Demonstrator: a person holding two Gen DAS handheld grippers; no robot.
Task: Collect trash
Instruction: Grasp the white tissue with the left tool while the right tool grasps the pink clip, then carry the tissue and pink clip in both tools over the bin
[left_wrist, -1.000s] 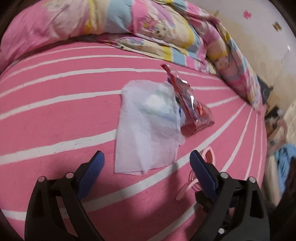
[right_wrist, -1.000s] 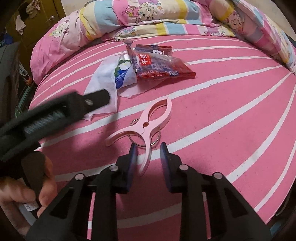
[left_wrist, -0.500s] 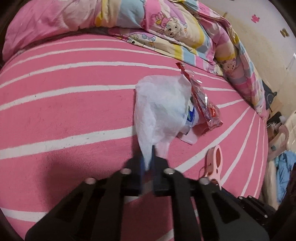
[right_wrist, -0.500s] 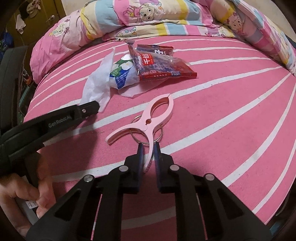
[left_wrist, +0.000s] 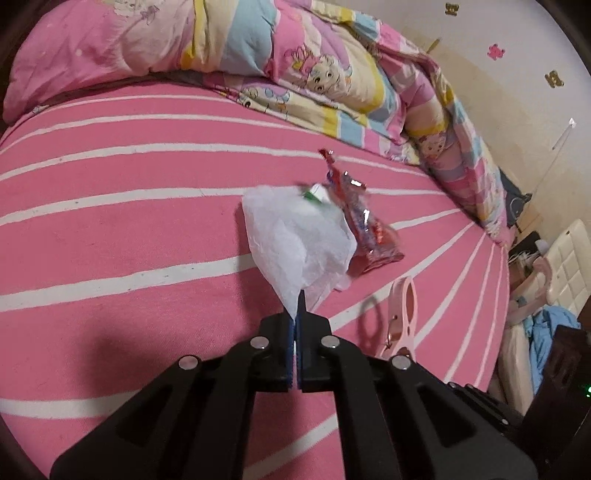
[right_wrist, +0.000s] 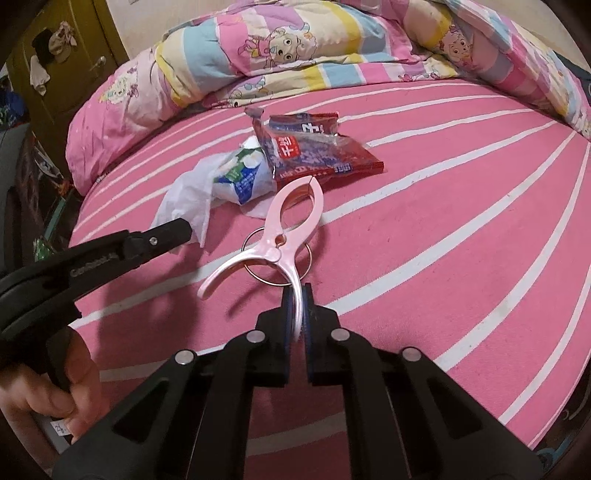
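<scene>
The right tool (right_wrist: 297, 314) is clamped on one handle of the single pink clothes peg (right_wrist: 284, 236), and the left tool (left_wrist: 297, 325) pinches a corner of the one white tissue (left_wrist: 299, 240), both just above the pink striped bed (left_wrist: 129, 221). Lift the tissue slowly and straight, since it looks thin enough to tear or slip. Beyond lie one blue-and-white packet (right_wrist: 242, 177) and, as far as I can tell, two red snack wrappers (right_wrist: 317, 155), overlapping. One cartoon quilt (right_wrist: 280, 48) is bunched behind.

I'm in a bedroom at home — a bed with a pink striped sheet (left_wrist: 147, 177) fills the frame, a cartoon quilt (right_wrist: 280, 48) bunched along the top, wall stickers (left_wrist: 496, 51) upper right.
</scene>
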